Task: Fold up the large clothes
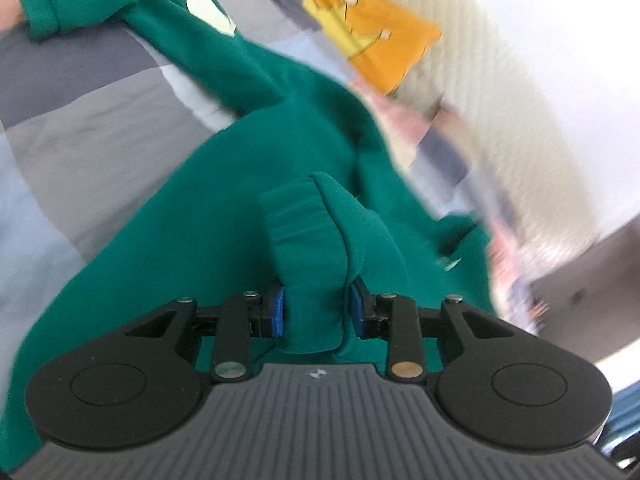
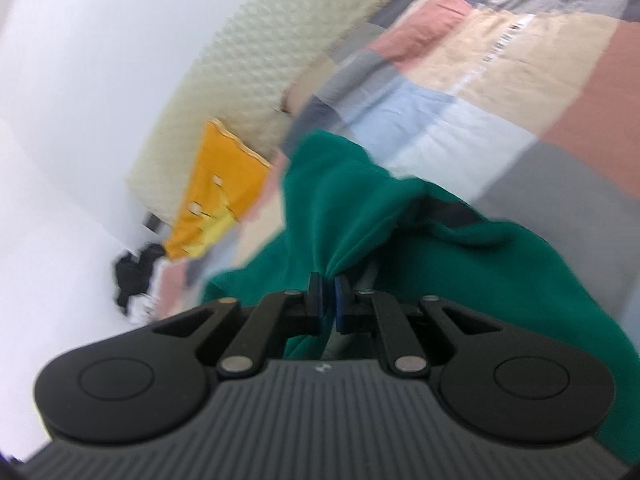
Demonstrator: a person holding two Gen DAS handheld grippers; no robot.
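Patchwork bed cover spread wide, orange cloth lying by cream textured blanket, dark heap beyond.

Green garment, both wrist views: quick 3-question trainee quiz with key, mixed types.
1. True or false: the left tongs grip a bunched, cuff-like end of the green garment.
2. Multiple choice: what lies between the pads of the right tongs? A) a thin fold of the green garment B) the orange cloth C) nothing
3. Fill in: the garment lies on a ___ patterned in grey, blue, pink and beige blocks.

Key
1. True; the thick green roll sits between the blue pads.
2. A; the tongs are nearly closed on a thin pinch of green fabric.
3. Bedcover.
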